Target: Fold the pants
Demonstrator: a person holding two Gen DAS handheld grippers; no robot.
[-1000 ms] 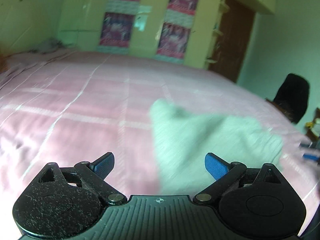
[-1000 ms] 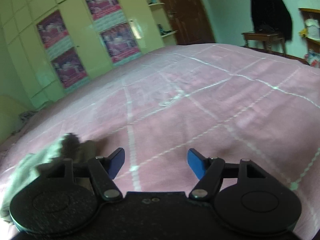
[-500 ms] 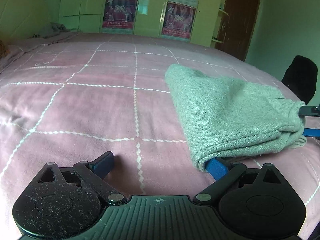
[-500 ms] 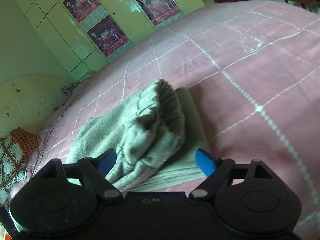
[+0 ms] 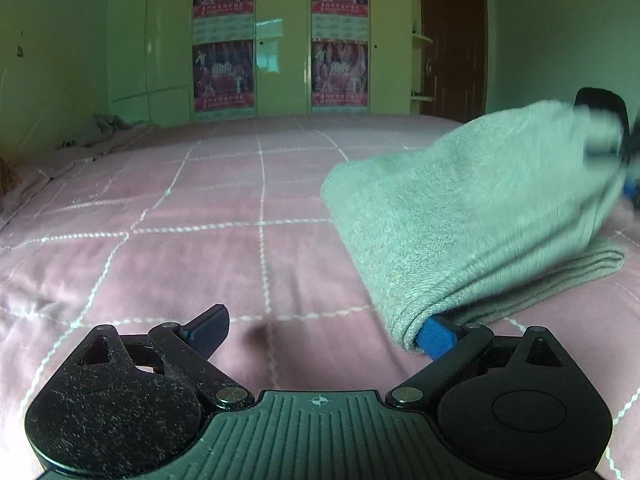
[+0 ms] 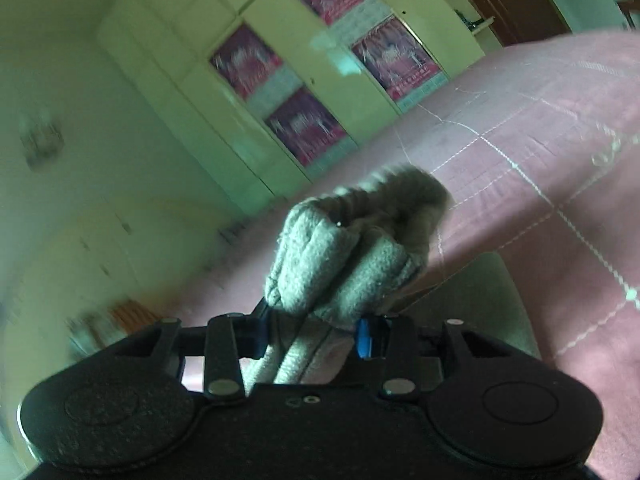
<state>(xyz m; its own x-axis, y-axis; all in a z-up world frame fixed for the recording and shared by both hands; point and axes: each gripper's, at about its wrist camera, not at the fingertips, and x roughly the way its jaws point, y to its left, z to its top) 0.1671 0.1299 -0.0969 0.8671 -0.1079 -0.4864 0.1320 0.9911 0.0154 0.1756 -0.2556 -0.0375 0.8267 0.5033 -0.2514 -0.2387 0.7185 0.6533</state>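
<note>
My right claw (image 6: 316, 334) was clamped on a bunched end of the soft, limp grey pants (image 5: 460, 216), lifted off the bed (image 5: 180, 248). My left claw (image 5: 320, 332) gaped wide, one finger seemingly under the fold's near corner.

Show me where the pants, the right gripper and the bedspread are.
pants (image 5: 460, 216), left wrist view, raised top fold.
right gripper (image 6: 316, 334), right wrist view, between the fingertips clamping bunched fabric.
bedspread (image 5: 192, 264), left wrist view, bare pink quilted area.
</note>
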